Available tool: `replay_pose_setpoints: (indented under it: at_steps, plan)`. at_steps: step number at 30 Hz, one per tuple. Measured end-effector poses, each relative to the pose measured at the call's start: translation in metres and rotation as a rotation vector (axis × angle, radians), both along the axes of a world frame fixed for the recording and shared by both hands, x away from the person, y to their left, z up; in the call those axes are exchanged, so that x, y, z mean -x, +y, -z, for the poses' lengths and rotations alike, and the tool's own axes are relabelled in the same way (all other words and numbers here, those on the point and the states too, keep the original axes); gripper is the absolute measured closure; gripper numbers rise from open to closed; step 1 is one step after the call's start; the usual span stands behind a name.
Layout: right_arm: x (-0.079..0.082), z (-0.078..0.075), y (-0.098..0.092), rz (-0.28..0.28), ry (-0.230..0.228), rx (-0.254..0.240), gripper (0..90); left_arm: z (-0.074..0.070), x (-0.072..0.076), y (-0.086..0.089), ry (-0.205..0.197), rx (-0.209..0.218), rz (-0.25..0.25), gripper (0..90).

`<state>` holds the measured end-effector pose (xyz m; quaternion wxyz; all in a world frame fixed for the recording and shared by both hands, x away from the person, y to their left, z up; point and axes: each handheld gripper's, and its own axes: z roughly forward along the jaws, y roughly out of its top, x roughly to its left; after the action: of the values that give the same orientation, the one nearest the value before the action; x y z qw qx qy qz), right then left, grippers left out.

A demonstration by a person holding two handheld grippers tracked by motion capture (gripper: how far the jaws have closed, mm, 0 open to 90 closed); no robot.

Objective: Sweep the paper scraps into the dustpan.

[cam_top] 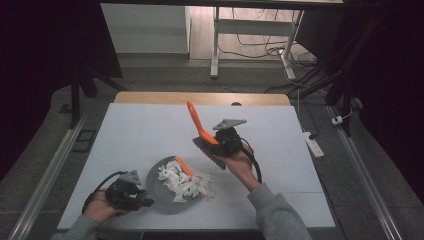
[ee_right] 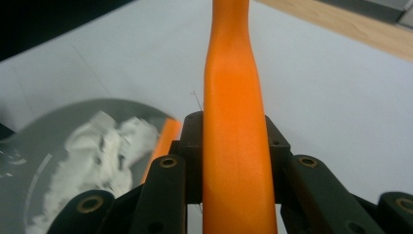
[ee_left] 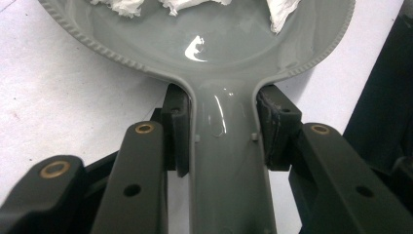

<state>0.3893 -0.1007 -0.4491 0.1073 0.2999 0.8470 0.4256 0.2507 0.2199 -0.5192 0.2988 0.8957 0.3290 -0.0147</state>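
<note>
While gripped by right tongs (cam_top: 220, 145), orange brush (cam_top: 196, 122) over open tabletop (cam_top: 135, 130)

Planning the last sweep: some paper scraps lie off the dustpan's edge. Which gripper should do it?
Probably the right gripper: it holds the orange brush lifted beside the scraps. The left gripper clamps the dustpan handle.

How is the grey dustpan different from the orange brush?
The dustpan is grey; the brush has an orange handle. The dustpan lies flat on the table, while the brush is lifted above it with its handle slanting up. The dustpan holds white paper scraps; the brush carries none. Shared: each is clamped by its handle, the dustpan in the left gripper, the brush in the right gripper.
</note>
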Motion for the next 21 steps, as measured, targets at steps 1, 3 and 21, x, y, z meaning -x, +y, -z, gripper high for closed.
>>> replay_pose_setpoints:
  at_steps: [1,3,21]
  plan:
    - [0.001,0.002,-0.004,0.013,0.008,0.007,70.1,0.0,0.0,0.0,-0.001,-0.001,0.003,61.6]
    - [0.002,0.007,-0.013,0.033,0.016,0.018,70.2,0.0,0.001,0.001,-0.002,-0.001,0.006,61.5]
    - [0.019,0.034,-0.043,0.112,0.068,0.054,70.1,0.0,0.005,0.001,0.0,0.001,0.011,61.5]
